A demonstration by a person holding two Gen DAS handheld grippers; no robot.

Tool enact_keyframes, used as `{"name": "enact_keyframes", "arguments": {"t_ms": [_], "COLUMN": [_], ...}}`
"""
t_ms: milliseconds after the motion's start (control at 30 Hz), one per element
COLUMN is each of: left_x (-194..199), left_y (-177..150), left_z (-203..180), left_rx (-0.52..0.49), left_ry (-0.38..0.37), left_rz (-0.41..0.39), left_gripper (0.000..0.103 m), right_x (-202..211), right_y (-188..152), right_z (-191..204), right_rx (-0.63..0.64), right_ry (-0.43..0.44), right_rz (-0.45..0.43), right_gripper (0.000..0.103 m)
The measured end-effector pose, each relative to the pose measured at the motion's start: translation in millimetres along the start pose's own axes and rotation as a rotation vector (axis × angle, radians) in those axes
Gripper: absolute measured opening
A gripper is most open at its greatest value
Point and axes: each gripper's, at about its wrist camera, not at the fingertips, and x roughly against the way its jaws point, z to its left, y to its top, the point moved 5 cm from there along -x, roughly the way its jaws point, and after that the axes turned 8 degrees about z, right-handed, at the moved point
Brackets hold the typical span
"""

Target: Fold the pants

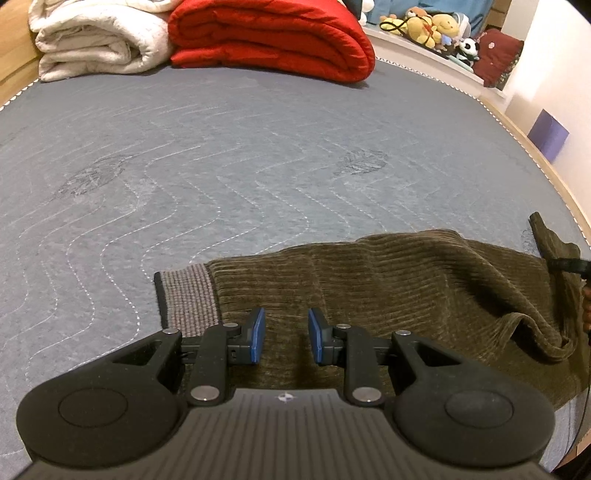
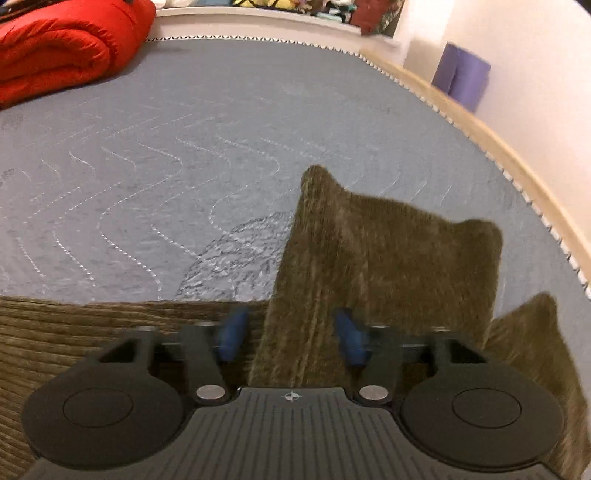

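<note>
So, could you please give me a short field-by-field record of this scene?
surface: grey quilted bed cover
garment: brown corduroy pants, partly folded
waistband: lies flat at left
left gripper: open over pants
right gripper: open, raised fold between fingers
background: red duvet, white duvet

1. No word, brand name, number or label can be read anywhere in either view.
2. The only sign is a small round crosshair emblem [image 1: 284,397], printed in white on the ribbed grey housing just behind the left tongs; it carries no lettering.
3. The same emblem [image 2: 291,397] stands on the matching ribbed housing in the right wrist view, again without letters.
4. The soft toys [image 1: 430,27] on the far shelf are too small and blurred for any tag to be made out.
</note>
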Motion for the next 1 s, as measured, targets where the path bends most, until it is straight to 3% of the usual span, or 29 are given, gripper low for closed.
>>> {"name": "enact_keyframes", "arguments": {"t_ms": [33,167,267,367,433,567,633,700,800,900,1000], "left_x": [-0.4,0.9,5.6,8.9,10.3,10.5,9.7,8.1,3.6,-3.8,-15.0], "left_y": [0.0,-1.0,-1.8,-2.0,-3.2,-6.5,-8.2,-10.5,-17.0,-29.5,-42.8], "left_z": [-3.2,-19.9,-35.8,-50.3,-59.4,-74.7,-79.3,-81.1,-81.4,-85.9,-90.8], "left_rx": [-0.006,-0.037,-0.067,-0.095,-0.11,-0.142,-0.15,-0.156,-0.191,-0.274,-0.356], "left_ry": [-0.005,-0.039,-0.075,-0.105,-0.123,-0.145,-0.147,-0.151,-0.178,-0.247,-0.243], "left_rz": [0.001,-0.001,-0.009,-0.018,-0.017,-0.014,-0.011,-0.004,0.024,0.076,0.105], "left_gripper": [0.028,0.028,0.028,0.028,0.028,0.028,0.028,0.028,0.033,0.035,0.035], "right_x": [2.9,43.1,95.3,133.4,144.2,111.3,96.5,88.5,80.3,64.1,55.5], "right_y": [1.0,7.0,-1.7,-38.4,-73.3,-146.6,-165.6,-166.9,-154.8,-150.2,-145.3], "right_z": [-6.8,-54.9,-107.0,-163.5,-191.1,-229.7,-247.3,-262.8,-279.7,-280.0,-272.3], "right_rx": [-0.034,-0.26,-0.396,-0.576,-0.676,-0.873,-0.957,-1.0,-1.01,-1.016,-1.03], "right_ry": [0.023,0.125,0.119,0.084,0.082,0.089,0.108,0.153,0.17,0.187,0.158], "right_rz": [-0.004,-0.112,-0.253,-0.314,-0.291,-0.047,0.002,-0.017,-0.066,-0.041,-0.03], "right_gripper": [0.008,0.007,0.007,0.007,0.007,0.012,0.015,0.036,0.055,0.055,0.055]}}
